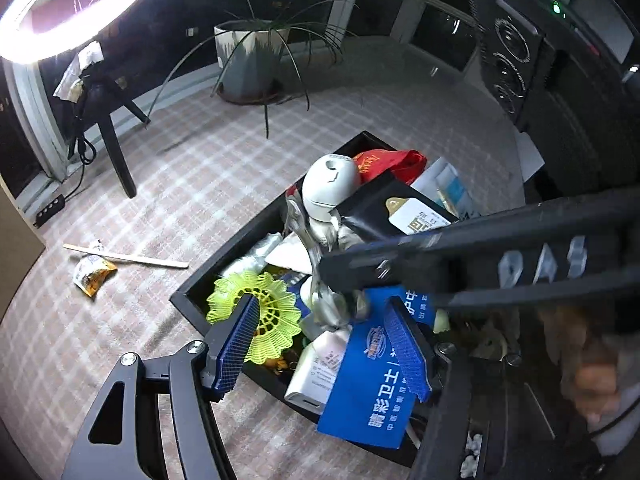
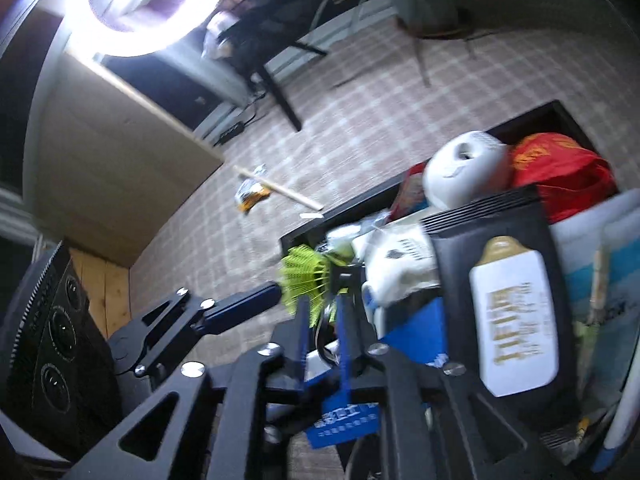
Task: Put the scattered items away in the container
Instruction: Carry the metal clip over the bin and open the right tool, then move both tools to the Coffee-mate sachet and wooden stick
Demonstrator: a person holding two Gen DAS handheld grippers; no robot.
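A black box (image 1: 240, 236) on the checked rug is heaped with items: a white round device (image 1: 330, 184), a red bag (image 1: 392, 164), a black pouch (image 1: 384, 204), a blue pack (image 1: 368, 392) and a yellow-green plastic shuttlecock (image 1: 276, 304). My left gripper (image 1: 320, 344) hangs open over the box's near end, its left pad against the shuttlecock. My right gripper (image 1: 340, 276) reaches in from the right. In the right wrist view the right gripper (image 2: 324, 320) has its jaws slightly apart, with a crumpled silvery wrapper (image 1: 324, 308) at the tips. A wooden stick (image 1: 128, 257) and a snack packet (image 1: 92, 276) lie on the rug.
A lit ring light (image 1: 52, 20) on a black tripod (image 1: 116, 152) stands at the left, with a power strip (image 1: 50, 208) beside it. A potted plant (image 1: 248, 60) is behind the box. A black device (image 1: 512, 60) is at the right, a cardboard box (image 2: 120, 160) at the left.
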